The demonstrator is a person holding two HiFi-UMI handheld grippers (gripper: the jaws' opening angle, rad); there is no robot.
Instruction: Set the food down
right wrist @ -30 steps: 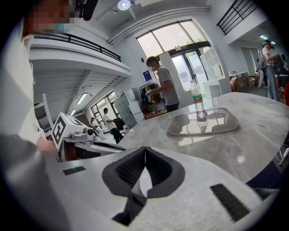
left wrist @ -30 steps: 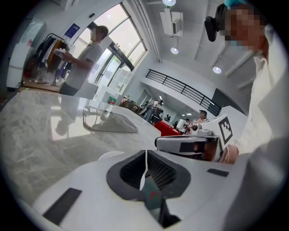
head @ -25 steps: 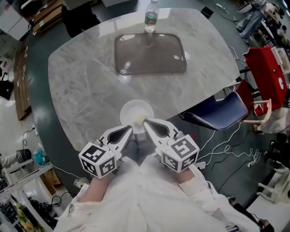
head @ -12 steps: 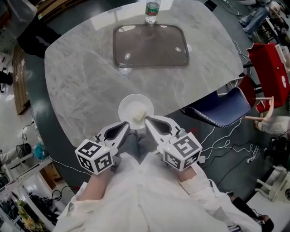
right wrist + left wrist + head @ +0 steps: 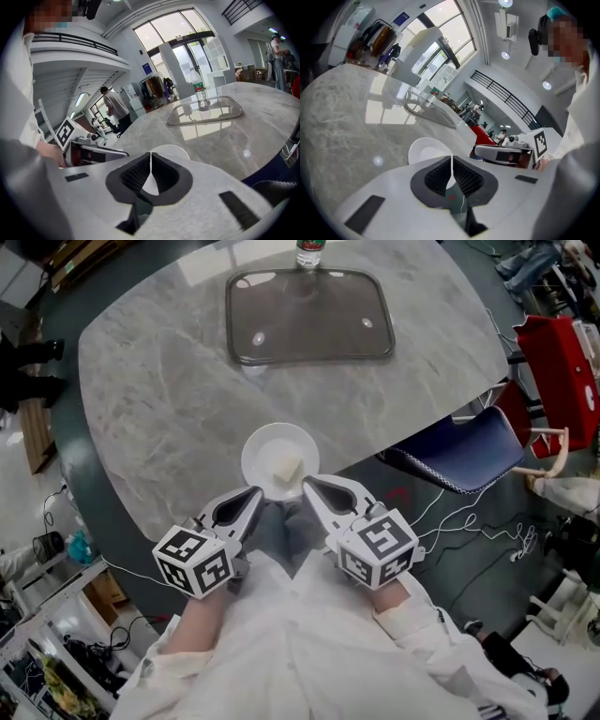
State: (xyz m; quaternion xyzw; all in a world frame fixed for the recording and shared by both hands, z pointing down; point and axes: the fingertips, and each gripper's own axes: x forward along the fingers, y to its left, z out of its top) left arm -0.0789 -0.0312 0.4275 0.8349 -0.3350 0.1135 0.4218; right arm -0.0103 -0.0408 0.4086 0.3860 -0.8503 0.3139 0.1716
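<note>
Both grippers sit low at the near edge of the marble worktop, side by side in front of the person's white sleeves. The left gripper has its fingers pressed together, tip to tip. Its own view shows only a hairline slit between the ribbed pads, with nothing caught in it. The right gripper is the same: fingers shut tight, with just a sliver of white showing through from behind.

That white is the small round plate, sitting flat on the worktop close to the near edge, just ahead of both sets of fingertips. The right tips are at its near rim and the left tips just off its lower left. I can't tell whether either one actually touches it. On the plate lies the food, a pale blocky chunk resting toward the near side of the dish, free of both grippers.

Further back, well apart from the plate, a clear smoky rectangular tray lies on the far side of the worktop. A water bottle stands upright just behind it. Off the right edge of the worktop, a blue chair seat is tucked in below.
</note>
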